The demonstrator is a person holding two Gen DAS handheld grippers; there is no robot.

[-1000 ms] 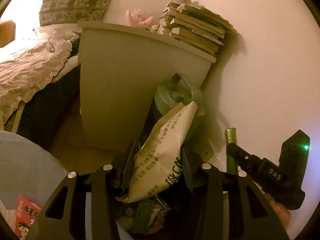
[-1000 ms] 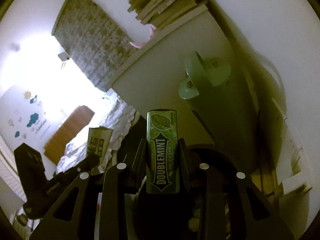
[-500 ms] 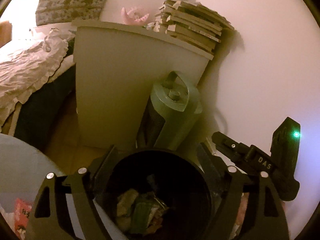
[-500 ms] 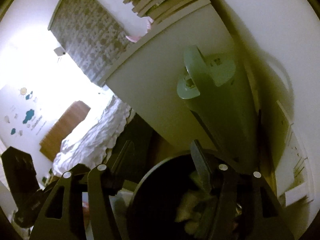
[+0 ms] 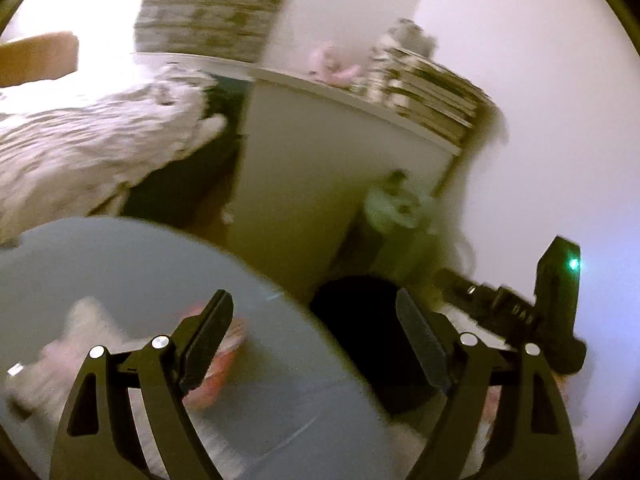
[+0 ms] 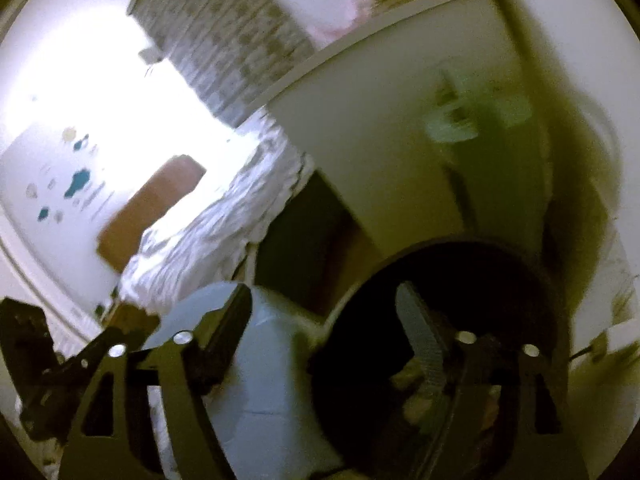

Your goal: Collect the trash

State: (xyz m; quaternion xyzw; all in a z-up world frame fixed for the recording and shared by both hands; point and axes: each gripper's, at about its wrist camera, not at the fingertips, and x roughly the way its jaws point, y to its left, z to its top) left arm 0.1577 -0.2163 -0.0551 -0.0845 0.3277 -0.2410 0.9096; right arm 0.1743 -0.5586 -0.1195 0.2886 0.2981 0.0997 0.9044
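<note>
While both tools are opening with nothing between their jaws, the left tool [image 5: 314, 336] is hanging over the round grey counter [image 5: 120, 264] and the right tool [image 6: 324, 328] is sitting over the black bin [image 6: 460, 280] beside the counter's right edge. Remaining trash: a red-pink wrapper [image 5: 216, 364] lying near the counter's front edge, blurred. Probably light, thin, crinkly and slippery; pinching a raised edge looks best, not the flat middle.
</note>
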